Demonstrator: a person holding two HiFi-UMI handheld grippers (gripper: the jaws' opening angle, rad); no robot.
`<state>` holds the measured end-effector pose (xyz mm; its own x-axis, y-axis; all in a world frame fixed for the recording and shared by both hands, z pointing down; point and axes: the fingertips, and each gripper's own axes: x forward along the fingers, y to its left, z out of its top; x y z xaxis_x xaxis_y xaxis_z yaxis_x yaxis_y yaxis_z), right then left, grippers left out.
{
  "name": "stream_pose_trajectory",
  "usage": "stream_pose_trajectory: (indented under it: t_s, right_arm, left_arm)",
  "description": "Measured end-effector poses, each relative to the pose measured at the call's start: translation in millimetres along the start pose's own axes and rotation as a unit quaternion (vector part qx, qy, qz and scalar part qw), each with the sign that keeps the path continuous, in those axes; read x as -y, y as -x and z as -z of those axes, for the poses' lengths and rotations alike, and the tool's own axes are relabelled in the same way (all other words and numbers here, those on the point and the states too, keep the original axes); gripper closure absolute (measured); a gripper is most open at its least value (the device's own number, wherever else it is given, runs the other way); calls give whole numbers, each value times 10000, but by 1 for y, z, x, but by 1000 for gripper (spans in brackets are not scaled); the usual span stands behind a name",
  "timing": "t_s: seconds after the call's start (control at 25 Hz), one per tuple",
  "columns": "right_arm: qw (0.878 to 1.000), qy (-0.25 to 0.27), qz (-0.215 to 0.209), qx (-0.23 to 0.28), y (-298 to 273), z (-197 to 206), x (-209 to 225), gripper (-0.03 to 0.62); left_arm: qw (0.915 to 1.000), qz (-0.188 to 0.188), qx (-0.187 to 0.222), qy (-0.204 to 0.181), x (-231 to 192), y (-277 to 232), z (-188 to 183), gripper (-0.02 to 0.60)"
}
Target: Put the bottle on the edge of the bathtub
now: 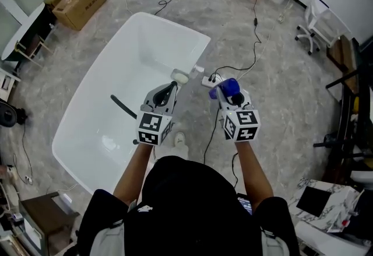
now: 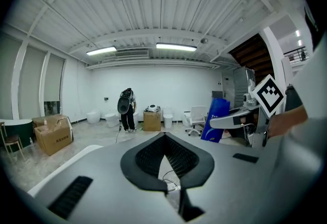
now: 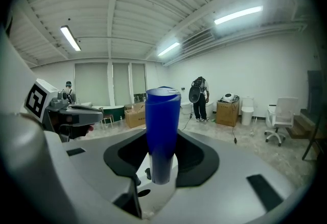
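1. Head view: a person stands beside a white bathtub (image 1: 175,23) with a gripper in each hand. The right gripper (image 1: 228,93) holds a blue bottle (image 1: 229,87) over the grey floor (image 1: 280,103), just to the right of the tub's near edge. The left gripper (image 1: 172,87) hangs over that edge, close to a small pale object resting on it. A white power strip (image 1: 210,81) and its cable lie on the floor just beyond the bottle.
2. Left gripper view: the fingers (image 2: 148,156) meet at their tips with nothing between them. The bottle (image 2: 215,120) shows off to the right, upright in the other gripper. Another person (image 2: 127,109) stands at the far wall, near cardboard boxes (image 2: 52,136).
3. Right gripper view: the fingers (image 3: 196,159) pinch the lower part of the bottle (image 3: 162,116), which stands upright with its flat top uppermost. The left gripper (image 3: 71,113) shows at the left.
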<state>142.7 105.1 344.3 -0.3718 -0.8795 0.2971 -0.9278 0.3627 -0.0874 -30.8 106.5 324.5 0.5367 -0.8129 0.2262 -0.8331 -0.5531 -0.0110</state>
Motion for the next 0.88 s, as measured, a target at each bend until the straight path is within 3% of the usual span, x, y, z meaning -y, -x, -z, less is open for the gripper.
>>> stream_pose_trajectory:
  t_s: [0.52,0.88]
  right_arm:
    - [9991,37,365,-216,-129,-18,23,430]
    - [9981,4,367,-487,-177,-8,34,430]
  left_arm:
    - [9996,180,-193,45,-98,-95,0,571]
    - [9980,336,-460,279,-119,-134,23,571]
